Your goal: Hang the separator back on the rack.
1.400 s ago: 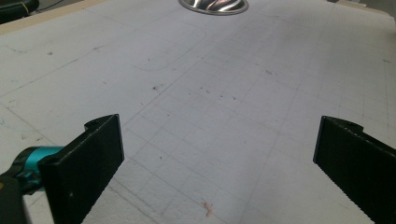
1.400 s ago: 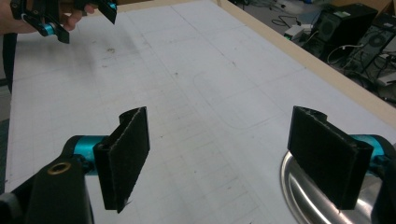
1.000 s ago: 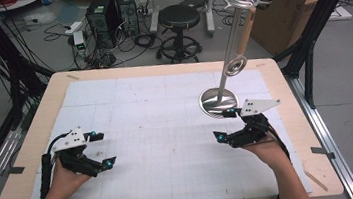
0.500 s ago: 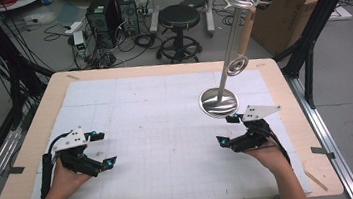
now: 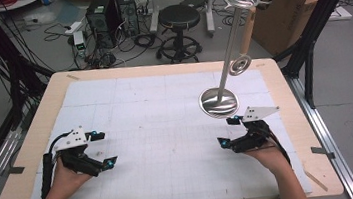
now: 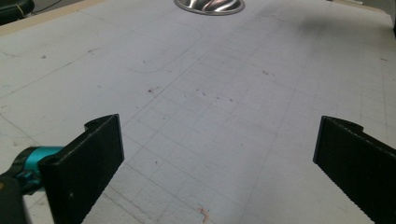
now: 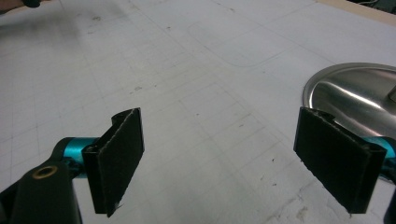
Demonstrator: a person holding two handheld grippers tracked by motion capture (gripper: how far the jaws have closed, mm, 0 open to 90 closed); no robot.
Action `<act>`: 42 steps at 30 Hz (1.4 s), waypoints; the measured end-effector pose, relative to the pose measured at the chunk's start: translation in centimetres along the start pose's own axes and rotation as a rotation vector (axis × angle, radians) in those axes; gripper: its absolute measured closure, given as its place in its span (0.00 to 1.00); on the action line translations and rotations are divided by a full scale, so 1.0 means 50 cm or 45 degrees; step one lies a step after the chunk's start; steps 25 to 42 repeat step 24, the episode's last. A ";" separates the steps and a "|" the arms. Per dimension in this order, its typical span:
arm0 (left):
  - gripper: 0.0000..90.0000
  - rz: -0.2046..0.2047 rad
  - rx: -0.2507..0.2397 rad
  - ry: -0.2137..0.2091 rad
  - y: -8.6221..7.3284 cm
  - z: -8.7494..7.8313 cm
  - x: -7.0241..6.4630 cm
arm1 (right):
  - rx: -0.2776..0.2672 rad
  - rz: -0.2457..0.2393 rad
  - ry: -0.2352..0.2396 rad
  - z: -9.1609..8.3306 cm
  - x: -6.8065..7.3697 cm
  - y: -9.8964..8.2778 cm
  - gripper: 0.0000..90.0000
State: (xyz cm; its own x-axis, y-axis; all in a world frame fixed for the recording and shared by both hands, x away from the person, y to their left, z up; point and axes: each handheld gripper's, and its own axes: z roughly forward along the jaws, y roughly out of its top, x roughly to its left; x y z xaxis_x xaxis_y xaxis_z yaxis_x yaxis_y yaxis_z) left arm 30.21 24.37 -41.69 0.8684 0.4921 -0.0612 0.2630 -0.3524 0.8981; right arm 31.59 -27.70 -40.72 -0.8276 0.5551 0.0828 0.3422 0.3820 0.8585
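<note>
Both wide-open, empty: the right hand-held gripper [image 5: 229, 131] sits just beside the steel stand's base [image 5: 219, 102], the left hand-held gripper [image 5: 103, 148] well apart.

Showing black bodies on both, the left gripper [image 5: 100, 148] and the right gripper [image 5: 230, 131], each wearing a pale grey three-cornered plate on top. Carrying teal metal fittings at the jaw roots (a brass-coloured rivet sitting beside one in the right gripper view). Bearing flat black pads [image 7: 117, 154] with fine ribbing. Trailing a black cable along each bare, sleeveless forearm.
</note>
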 end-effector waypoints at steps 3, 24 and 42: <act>0.03 -0.001 0.000 -0.003 0.000 0.001 -0.001 | 0.007 -0.001 0.001 0.002 -0.001 -0.001 0.17; 0.03 0.004 0.003 -0.008 0.000 0.002 -0.001 | 0.028 0.014 -0.007 0.003 -0.004 -0.006 0.17; 0.03 0.004 0.003 -0.008 0.000 0.002 -0.001 | 0.028 0.014 -0.007 0.003 -0.004 -0.006 0.17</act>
